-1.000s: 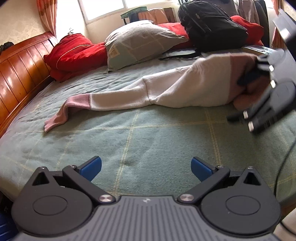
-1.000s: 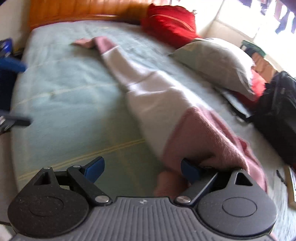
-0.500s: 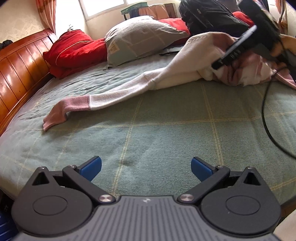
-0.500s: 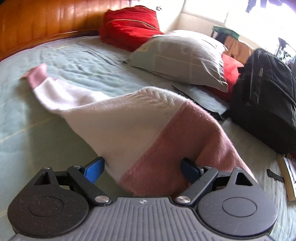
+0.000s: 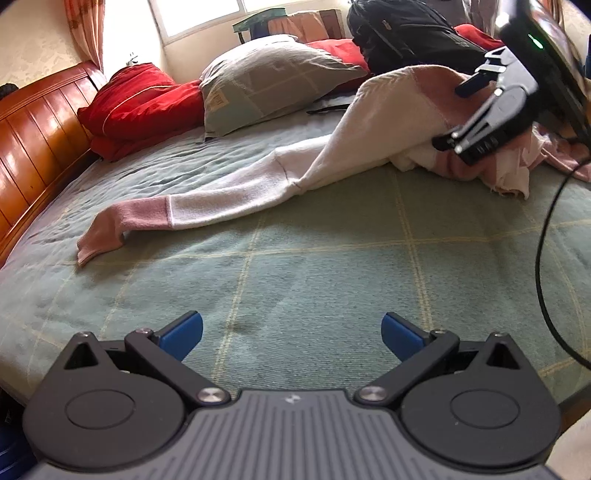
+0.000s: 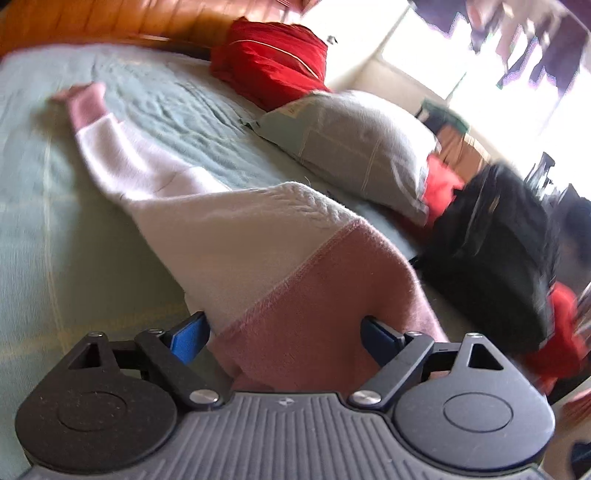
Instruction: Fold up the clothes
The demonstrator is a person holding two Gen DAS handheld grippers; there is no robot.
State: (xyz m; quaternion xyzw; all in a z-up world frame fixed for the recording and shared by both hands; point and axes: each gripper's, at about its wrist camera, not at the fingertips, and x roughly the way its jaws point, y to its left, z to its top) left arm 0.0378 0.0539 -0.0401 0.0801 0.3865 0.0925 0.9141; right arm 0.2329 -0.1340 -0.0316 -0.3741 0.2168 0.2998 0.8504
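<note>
A white and pink knit sweater [image 5: 373,133] lies across the green bed, one sleeve with a pink cuff [image 5: 110,229] stretched to the left. My left gripper [image 5: 291,332] is open and empty, low over the bed's near edge, well short of the sweater. My right gripper [image 6: 284,334] has its jaws wide apart, with the sweater's pink hem [image 6: 314,317] draped between and over them and lifted off the bed. The right gripper also shows in the left wrist view [image 5: 491,110], raised at the sweater's right end.
A grey pillow [image 5: 273,81], red bedding [image 5: 136,103] and a black backpack [image 5: 410,33] lie at the far side of the green blanket [image 5: 295,266]. A wooden headboard [image 5: 33,136] runs along the left. A black cable [image 5: 546,258] hangs at the right.
The right gripper has lifted the sweater's pink end up off the bed and swung it to the right. The sleeve still trails on the bed. The left gripper has stayed put.
</note>
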